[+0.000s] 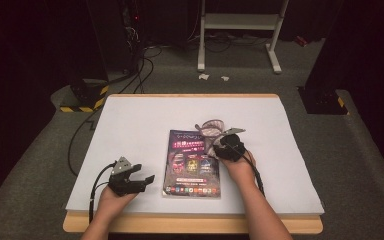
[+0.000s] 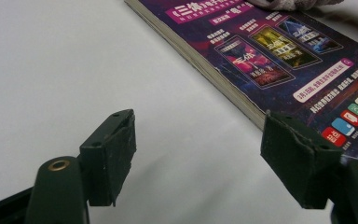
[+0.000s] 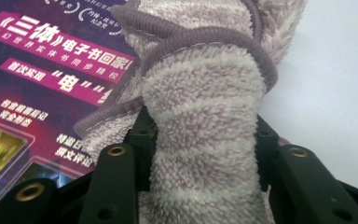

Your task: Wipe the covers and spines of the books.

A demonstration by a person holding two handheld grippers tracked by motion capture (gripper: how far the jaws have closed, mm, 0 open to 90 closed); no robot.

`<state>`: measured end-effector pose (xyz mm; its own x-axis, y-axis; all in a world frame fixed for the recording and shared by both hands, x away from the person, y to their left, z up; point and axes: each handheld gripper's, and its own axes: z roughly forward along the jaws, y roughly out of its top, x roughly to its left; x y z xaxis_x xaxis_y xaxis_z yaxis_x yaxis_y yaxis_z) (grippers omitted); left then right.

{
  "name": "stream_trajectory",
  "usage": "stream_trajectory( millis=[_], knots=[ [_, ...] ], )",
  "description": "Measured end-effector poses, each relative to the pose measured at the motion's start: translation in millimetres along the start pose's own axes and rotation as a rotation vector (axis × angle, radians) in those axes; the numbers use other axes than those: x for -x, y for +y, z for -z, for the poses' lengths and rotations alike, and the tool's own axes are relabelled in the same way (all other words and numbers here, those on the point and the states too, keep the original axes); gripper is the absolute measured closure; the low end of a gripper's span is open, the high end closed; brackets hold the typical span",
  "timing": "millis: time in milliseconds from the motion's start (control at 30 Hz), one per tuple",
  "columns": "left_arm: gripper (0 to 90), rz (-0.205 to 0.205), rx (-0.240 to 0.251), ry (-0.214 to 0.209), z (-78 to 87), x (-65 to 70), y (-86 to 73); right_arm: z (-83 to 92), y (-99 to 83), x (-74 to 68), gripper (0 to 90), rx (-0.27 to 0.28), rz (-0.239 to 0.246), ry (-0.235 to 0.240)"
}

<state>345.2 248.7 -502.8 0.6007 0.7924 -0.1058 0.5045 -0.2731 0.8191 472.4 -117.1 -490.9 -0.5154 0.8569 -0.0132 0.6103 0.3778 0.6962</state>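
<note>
A: Item one?
B: Striped fluffy cloth (image 3: 200, 116), edged with a purple cord, bunched at the top right corner of the book (image 1: 192, 162), partly lying on its cover.
A: Right tongs (image 1: 223, 141)?
B: Clamped on the cloth; the pads press it from both sides.
A: Left tongs (image 2: 198, 161)?
B: Apart, nothing between them, resting low over the white worktop (image 1: 130, 125), just left of the book's edge.
A: Book?
B: Flat, purple cover up, mid-worktop.

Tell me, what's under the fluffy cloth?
The fluffy cloth, squeezed in the right tool, lies on the top corner of the purple book and on the white table cover. The print beneath it is hidden.
</note>
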Motion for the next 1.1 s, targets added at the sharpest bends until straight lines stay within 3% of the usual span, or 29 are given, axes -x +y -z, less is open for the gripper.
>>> stream_trajectory(
  millis=[233, 600, 667, 833, 1100],
  knots=[
    [26.5, 0.005, 0.021, 0.011, 1.9, 0.8, -1.2, 13.1, -5.8, 3.2, 59.6, 0.037, 0.019, -0.024],
    [26.4, -0.006, 0.023, 0.013, -0.4, 7.7, -2.5, 52.4, -37.1, 3.8, 59.2, 0.2, -0.04, 0.013],
    [26.3, -0.007, 0.025, 0.012, -0.2, 8.4, -2.2, 54.1, -37.1, 2.2, 59.1, 0.194, -0.025, 0.011],
    [26.3, -0.026, 0.034, 0.014, 0.1, 12.8, -0.6, 71.1, -39.5, -1.7, 59.1, 0.24, -0.001, -0.001],
    [26.4, -0.031, 0.034, 0.011, 0.7, 15.7, -0.3, 80.8, -41.0, 1.7, 58.9, 0.267, -0.004, -0.011]
  ],
)
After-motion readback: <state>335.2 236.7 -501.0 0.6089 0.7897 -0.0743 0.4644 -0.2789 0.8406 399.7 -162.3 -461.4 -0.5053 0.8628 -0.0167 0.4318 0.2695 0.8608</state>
